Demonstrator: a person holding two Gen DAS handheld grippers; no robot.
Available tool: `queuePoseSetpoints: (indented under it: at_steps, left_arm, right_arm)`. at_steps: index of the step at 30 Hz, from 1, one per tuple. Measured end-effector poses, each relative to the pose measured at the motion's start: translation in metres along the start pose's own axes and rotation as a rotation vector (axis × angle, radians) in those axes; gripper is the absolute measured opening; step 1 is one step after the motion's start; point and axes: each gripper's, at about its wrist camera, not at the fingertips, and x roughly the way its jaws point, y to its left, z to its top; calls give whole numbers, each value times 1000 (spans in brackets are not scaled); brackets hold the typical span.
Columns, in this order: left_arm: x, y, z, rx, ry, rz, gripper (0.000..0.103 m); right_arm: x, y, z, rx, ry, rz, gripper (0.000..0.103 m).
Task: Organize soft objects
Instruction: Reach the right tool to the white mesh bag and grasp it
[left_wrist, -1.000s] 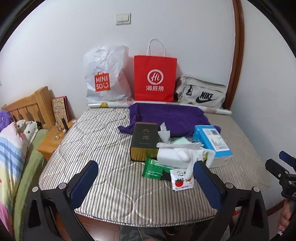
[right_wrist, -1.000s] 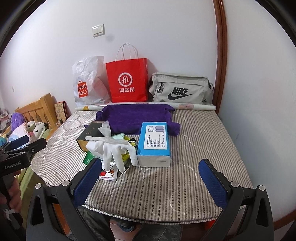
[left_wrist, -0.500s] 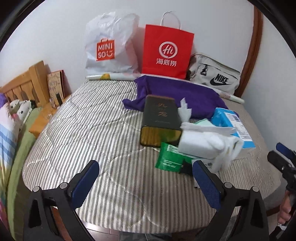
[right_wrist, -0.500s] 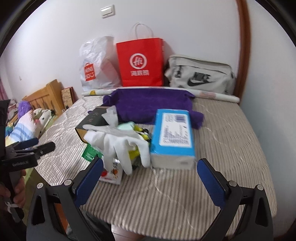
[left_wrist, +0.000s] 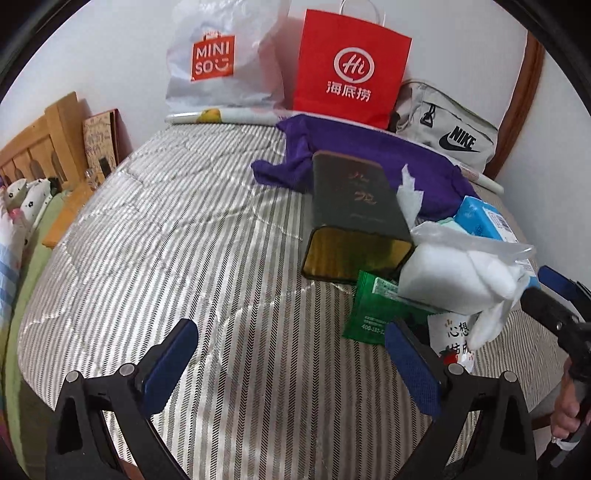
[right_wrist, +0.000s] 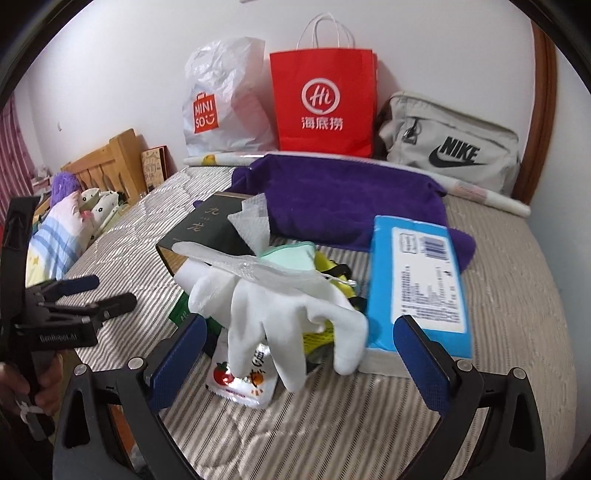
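Observation:
A pile lies on the striped mattress (left_wrist: 166, 258): white gloves (right_wrist: 280, 306) on top, a blue tissue pack (right_wrist: 421, 280), a dark green box (left_wrist: 351, 210), a green sachet (left_wrist: 369, 314), a white sachet with a tomato print (right_wrist: 240, 380) and a purple towel (right_wrist: 343, 199) behind. My left gripper (left_wrist: 291, 365) is open and empty over bare mattress, left of the pile. My right gripper (right_wrist: 295, 362) is open and empty, its fingers on either side of the gloves' fingertips, just short of them.
A Miniso plastic bag (left_wrist: 221, 62), a red paper bag (left_wrist: 351, 66) and a grey Nike bag (left_wrist: 447, 129) stand against the back wall. A wooden headboard (left_wrist: 33, 147) and pillows (right_wrist: 62, 236) are on the left. The other gripper shows at each view's edge.
Both grippers have moved forward and lower toward the pile; the objects loom larger. The right gripper now frames the gloves. Both stay open.

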Motion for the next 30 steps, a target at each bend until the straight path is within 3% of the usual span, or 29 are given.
queuePoseSetpoints:
  at_steps: [5, 11, 17, 23, 28, 30]
  left_arm:
    - [5, 4, 1, -2, 2, -25, 101]
    - [7, 5, 6, 0, 0, -43, 101]
    - [8, 7, 9, 2, 7, -39, 101]
    - [10, 12, 12, -8, 11, -35, 101]
    - [12, 12, 13, -11, 17, -37, 101]
    - [12, 11, 13, -12, 18, -41, 101]
  right_arm:
    - [11, 2, 7, 21, 12, 23, 95]
    - [0, 4, 21, 5, -54, 62, 95]
    - [22, 21, 31, -77, -9, 89, 94]
    - [22, 26, 38, -91, 0, 181, 60]
    - [9, 26, 39, -108, -1, 208, 17]
    - [2, 25, 39, -123, -11, 183, 17]
